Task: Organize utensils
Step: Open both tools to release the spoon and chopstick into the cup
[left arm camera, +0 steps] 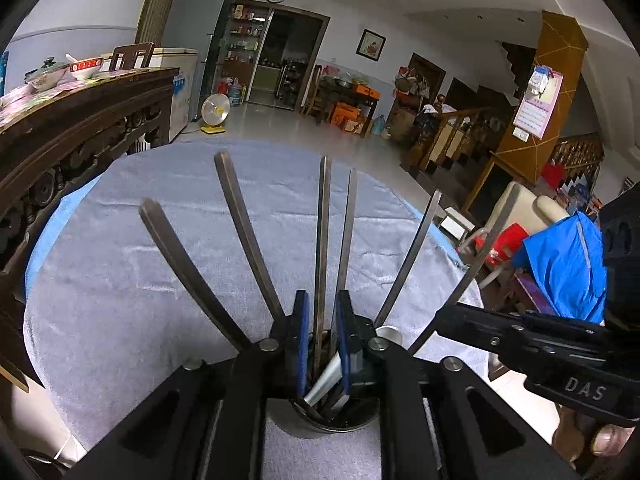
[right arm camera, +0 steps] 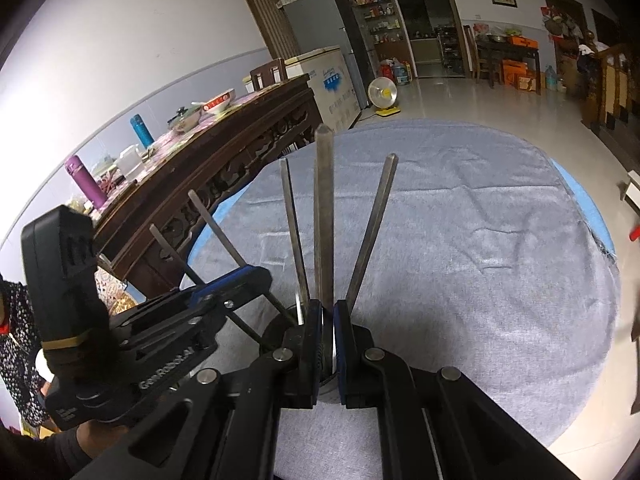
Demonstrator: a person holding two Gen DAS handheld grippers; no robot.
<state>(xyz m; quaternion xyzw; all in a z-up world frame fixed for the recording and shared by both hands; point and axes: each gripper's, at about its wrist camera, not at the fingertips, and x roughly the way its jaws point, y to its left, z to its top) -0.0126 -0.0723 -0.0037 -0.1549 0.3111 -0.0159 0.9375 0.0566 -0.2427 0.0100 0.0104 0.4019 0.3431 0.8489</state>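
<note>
A metal cup (left arm camera: 340,420) stands on the grey cloth over the counter (left arm camera: 120,280), directly below both hand-held grippers. About 6 chopsticks (left arm camera: 248,240) stand in it, long axes fanning upward and away.

The left hand-held gripper (left arm camera: 323,340) is nearer, straddling 2 upright chopsticks (left arm camera: 324,240) over the cup's mouth, its pads apart and not pressing them.

The right hand-held gripper (right arm camera: 328,340) is nearly clenched around 1 chopstick (right arm camera: 323,208); whether it still pinches, I cannot tell.
</note>
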